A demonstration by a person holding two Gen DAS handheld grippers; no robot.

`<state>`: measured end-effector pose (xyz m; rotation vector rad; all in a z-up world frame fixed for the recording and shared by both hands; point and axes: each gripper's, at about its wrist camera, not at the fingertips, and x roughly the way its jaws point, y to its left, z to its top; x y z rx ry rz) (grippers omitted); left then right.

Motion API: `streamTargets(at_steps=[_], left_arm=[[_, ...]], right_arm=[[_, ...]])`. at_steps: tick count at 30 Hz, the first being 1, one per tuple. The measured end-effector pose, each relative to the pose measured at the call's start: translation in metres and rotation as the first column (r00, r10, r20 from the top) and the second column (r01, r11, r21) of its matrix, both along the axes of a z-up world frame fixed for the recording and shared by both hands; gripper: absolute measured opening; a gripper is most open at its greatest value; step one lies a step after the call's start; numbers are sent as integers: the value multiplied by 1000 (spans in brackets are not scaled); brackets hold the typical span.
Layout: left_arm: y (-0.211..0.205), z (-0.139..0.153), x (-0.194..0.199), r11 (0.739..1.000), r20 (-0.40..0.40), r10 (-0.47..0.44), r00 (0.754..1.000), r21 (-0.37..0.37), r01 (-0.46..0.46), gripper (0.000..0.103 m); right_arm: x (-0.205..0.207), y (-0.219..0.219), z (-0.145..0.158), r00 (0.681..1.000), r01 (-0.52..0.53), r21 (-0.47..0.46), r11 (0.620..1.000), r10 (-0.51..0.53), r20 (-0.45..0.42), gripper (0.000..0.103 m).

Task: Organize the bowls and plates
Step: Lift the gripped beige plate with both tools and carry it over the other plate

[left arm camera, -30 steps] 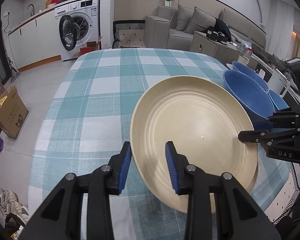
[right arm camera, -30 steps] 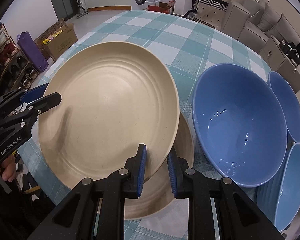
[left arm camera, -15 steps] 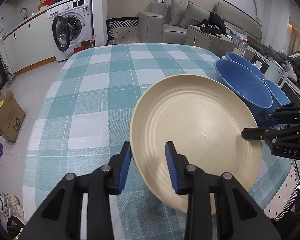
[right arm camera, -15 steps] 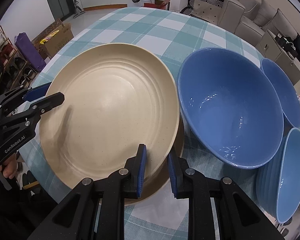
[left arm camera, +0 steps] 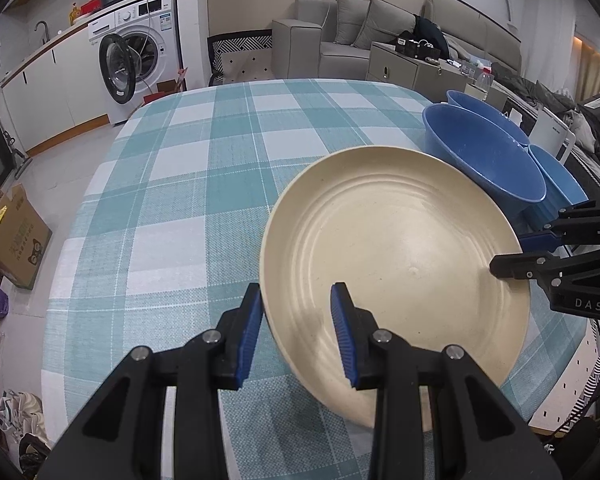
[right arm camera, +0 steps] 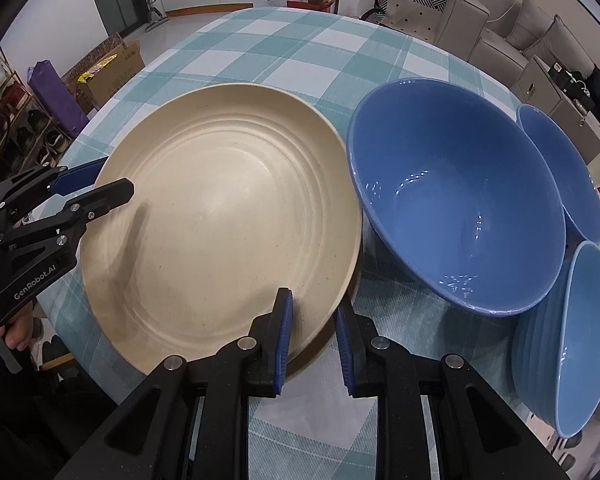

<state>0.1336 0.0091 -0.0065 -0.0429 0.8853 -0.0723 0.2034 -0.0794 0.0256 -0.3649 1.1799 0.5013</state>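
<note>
A cream plate (left arm camera: 392,256) (right arm camera: 224,232) is held at two sides over the checked table (left arm camera: 204,184). My left gripper (left arm camera: 298,308) (right arm camera: 108,178) is shut on its near-left rim, one pad under, one over. My right gripper (right arm camera: 313,320) (left arm camera: 512,254) is shut on the opposite rim. A second cream plate (right arm camera: 355,280) lies under it and shows only as a thin darker edge. A big blue bowl (right arm camera: 452,208) (left arm camera: 484,160) stands right beside the plates, with two more blue bowls (right arm camera: 560,168) (right arm camera: 580,340) behind and beside it.
The bowls crowd the table's right edge. Teal checked cloth (right arm camera: 300,40) stretches away beyond the plates. On the floor to the left stands a cardboard box (left arm camera: 12,236). A washing machine (left arm camera: 136,68) and a sofa (left arm camera: 340,40) lie past the table. A person's hand (right arm camera: 16,332) holds the left gripper.
The held plate has shifted over the lower plate, which showed widely under it before and is now almost covered. Its rim now sits close against the big blue bowl.
</note>
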Motion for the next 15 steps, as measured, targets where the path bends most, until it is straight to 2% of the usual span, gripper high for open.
streamTargets(at_steps=[15], left_arm=[[-9, -4, -1, 999, -13, -18, 1000, 34, 19, 33]], right_arm=[[-7, 0, -6, 1000, -5, -42, 999, 6, 14, 22]])
